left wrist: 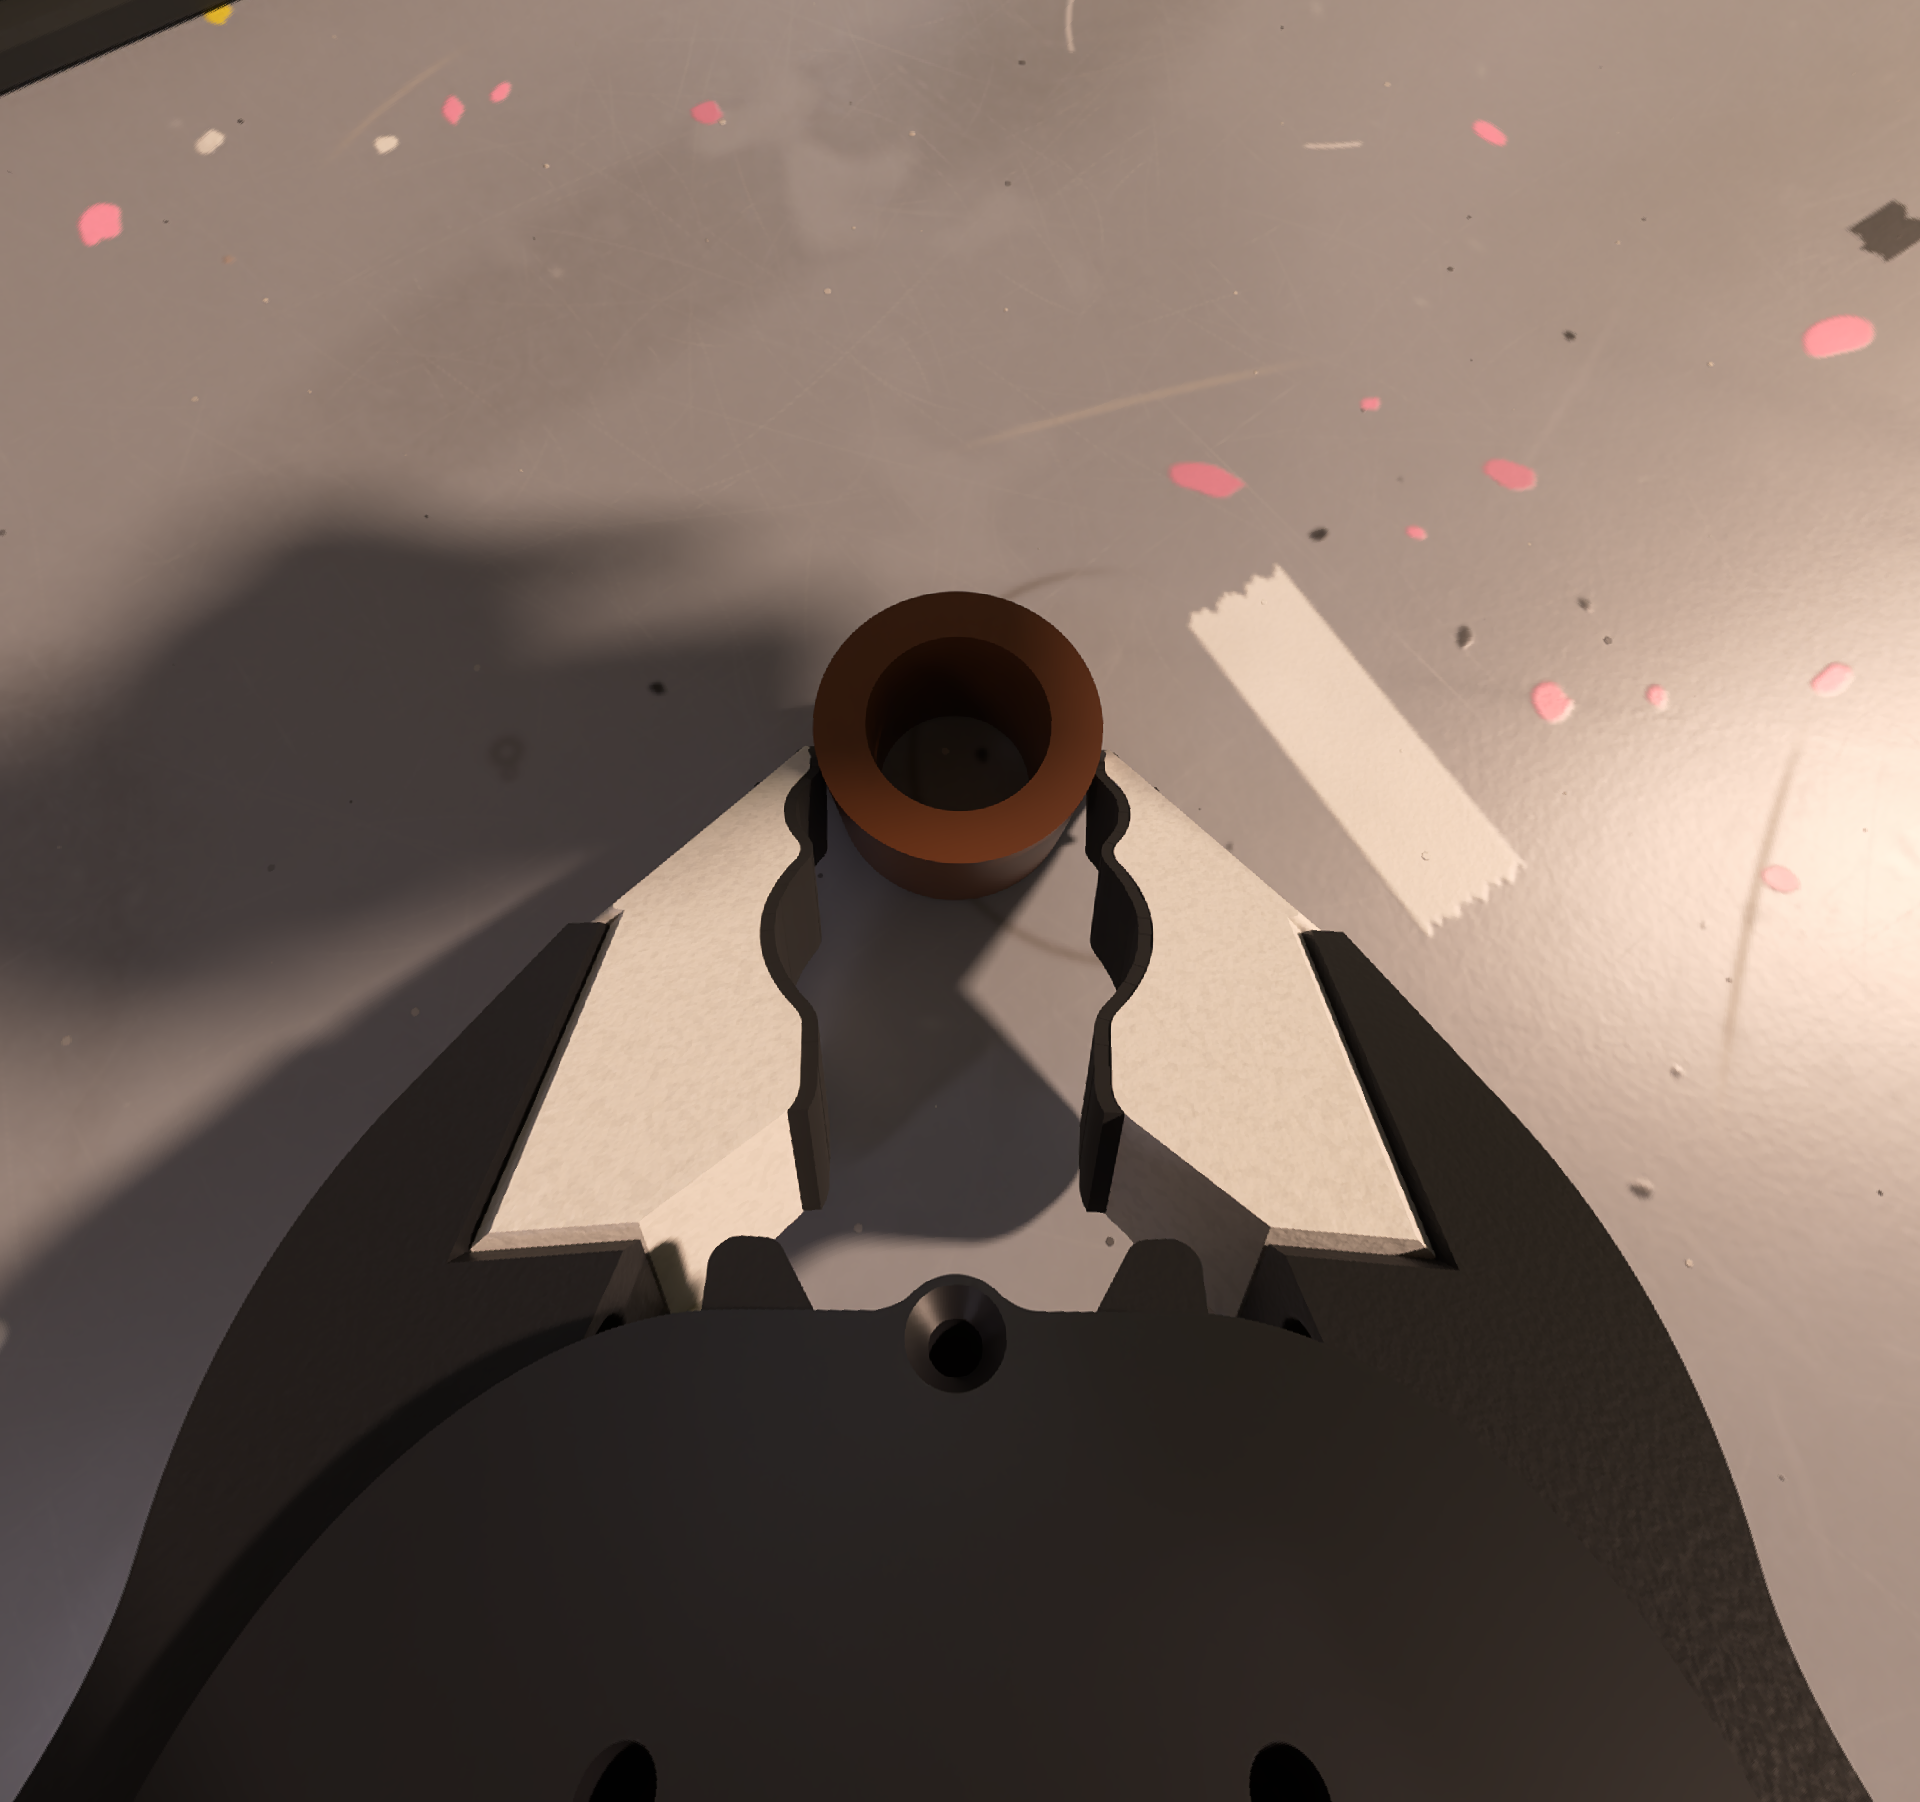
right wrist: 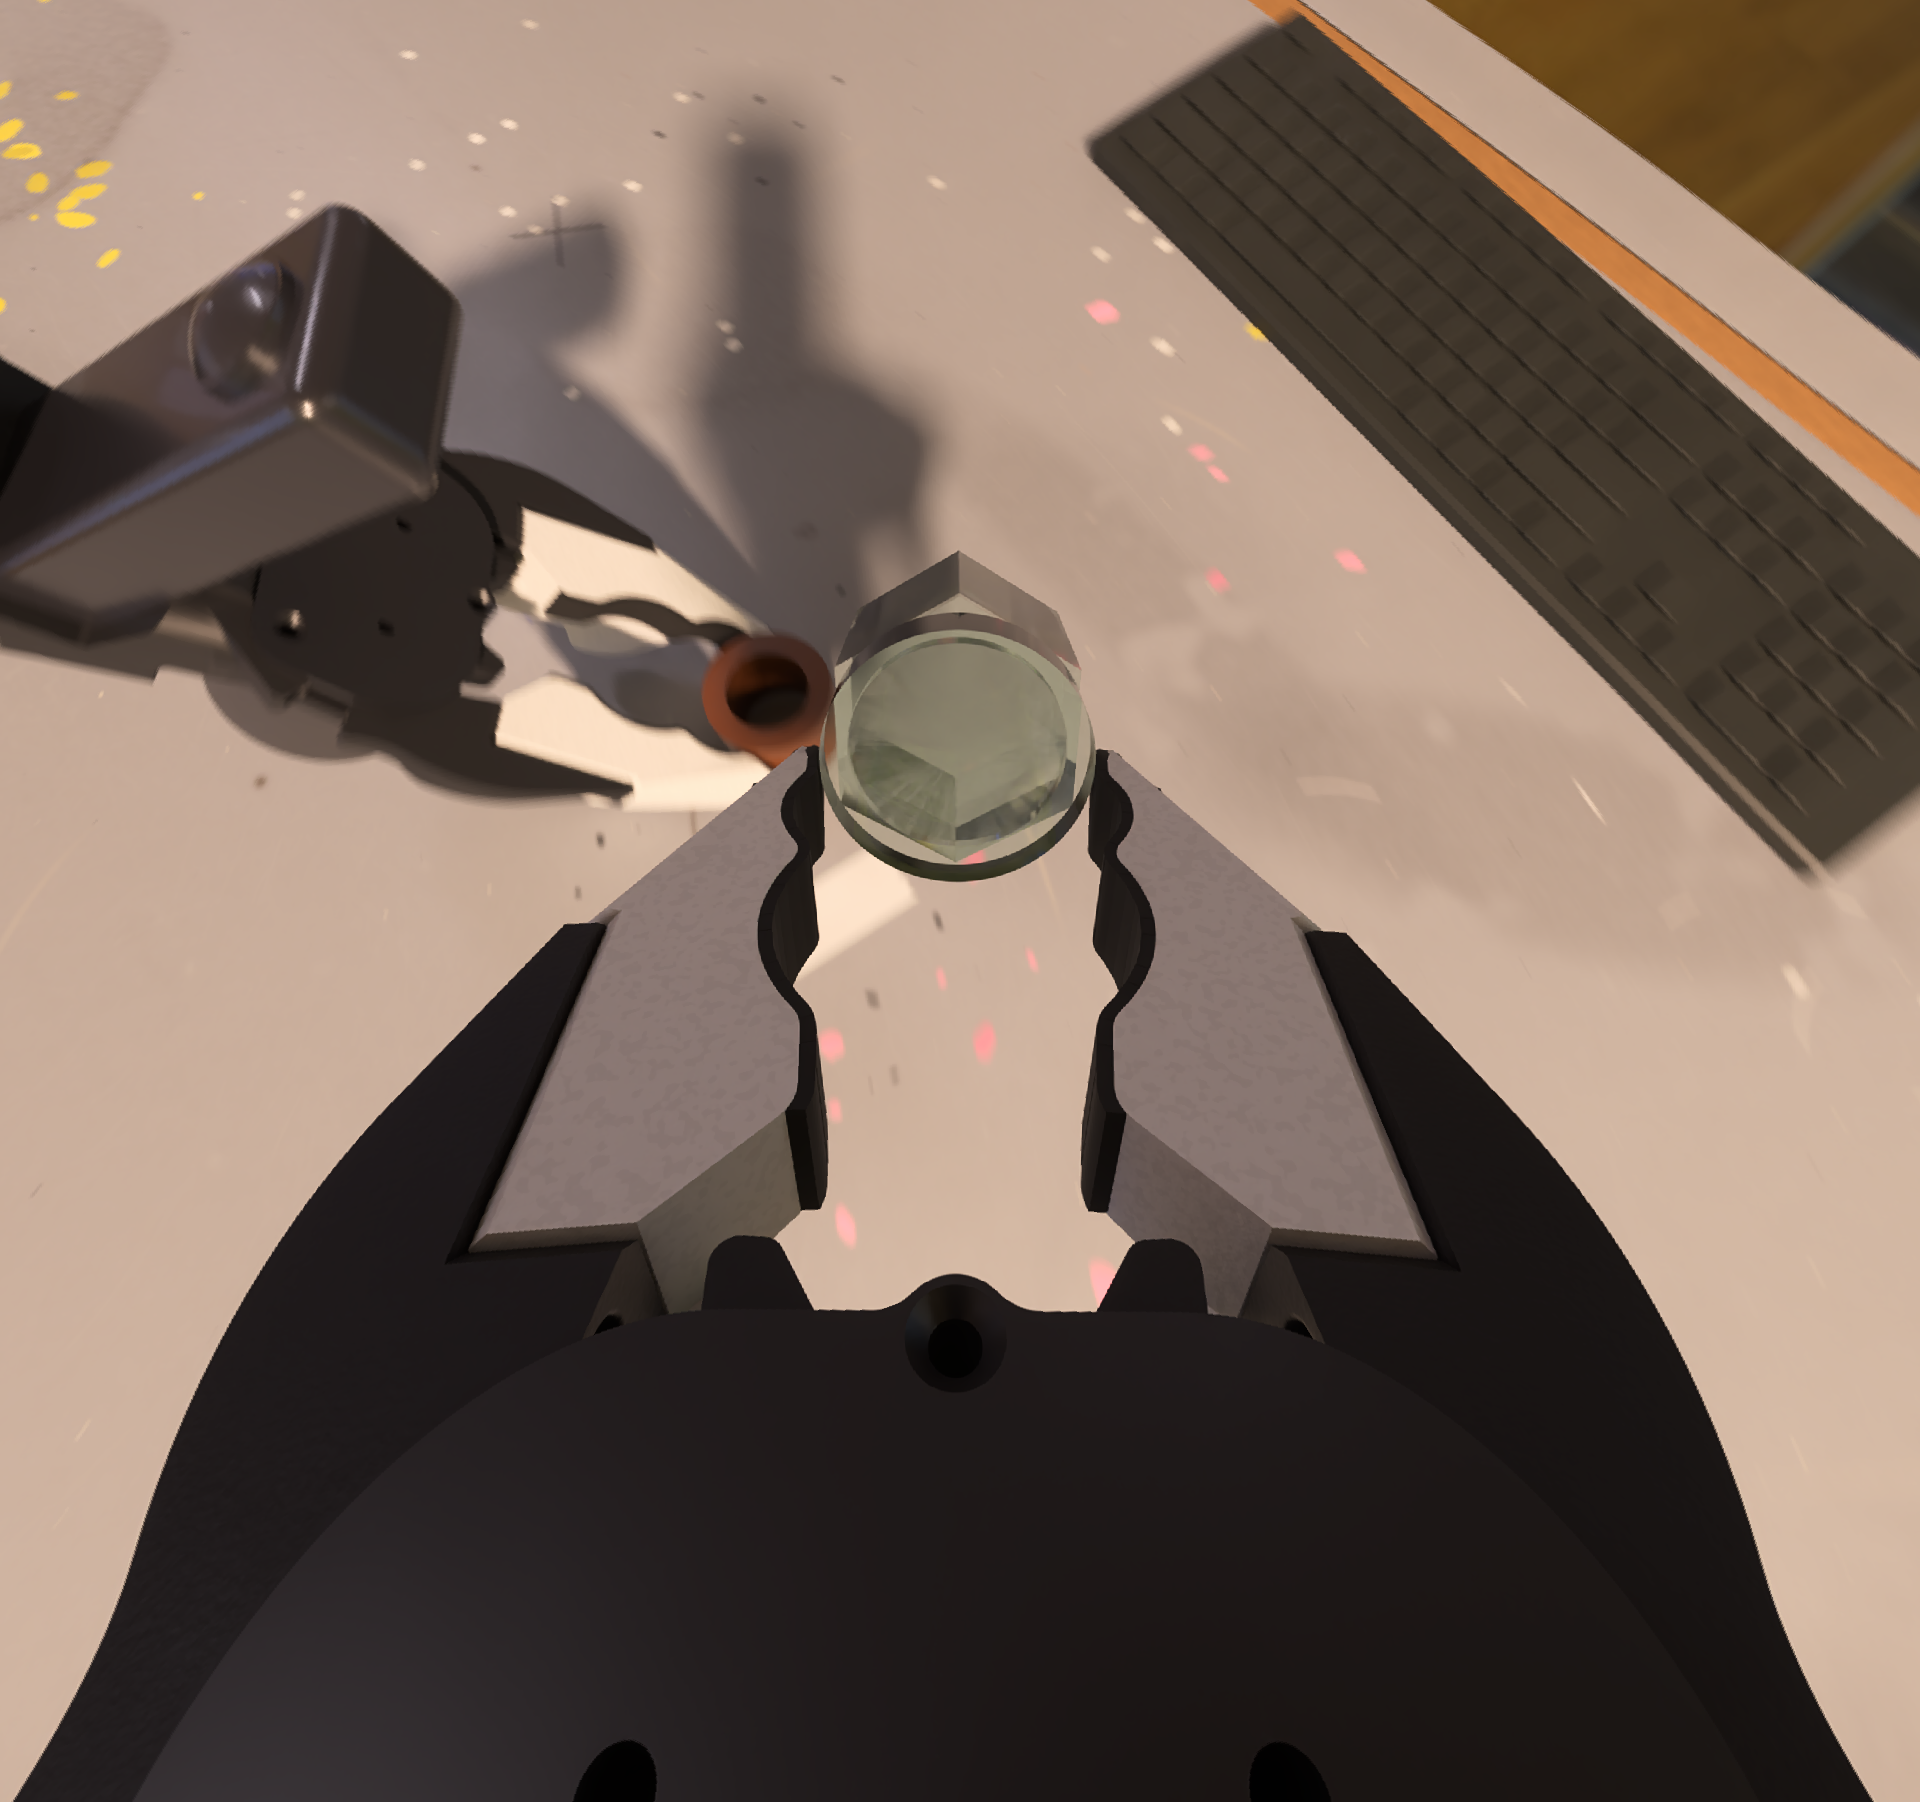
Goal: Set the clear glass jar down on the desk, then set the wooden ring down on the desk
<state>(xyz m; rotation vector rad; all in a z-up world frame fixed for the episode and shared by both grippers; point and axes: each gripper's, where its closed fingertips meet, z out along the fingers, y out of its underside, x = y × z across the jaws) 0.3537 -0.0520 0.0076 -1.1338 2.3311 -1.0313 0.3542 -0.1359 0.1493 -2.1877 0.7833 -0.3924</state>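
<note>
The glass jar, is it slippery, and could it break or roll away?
Probably slippery: the jar is smooth clear glass, pinched only by the right gripper at its tips. Likely breakable if dropped on the hard desk. Its faceted body might stop much rolling.

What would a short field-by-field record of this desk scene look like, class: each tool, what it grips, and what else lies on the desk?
left tool: shut on the brown wooden ring, opening facing the camera
right tool: shut on the clear glass jar with a hexagonal base
spacing: ring and jar close together, contact unclear
desk: pale, paint-speckled top
other items: dark flat keyboard; strip of pale tape
</note>
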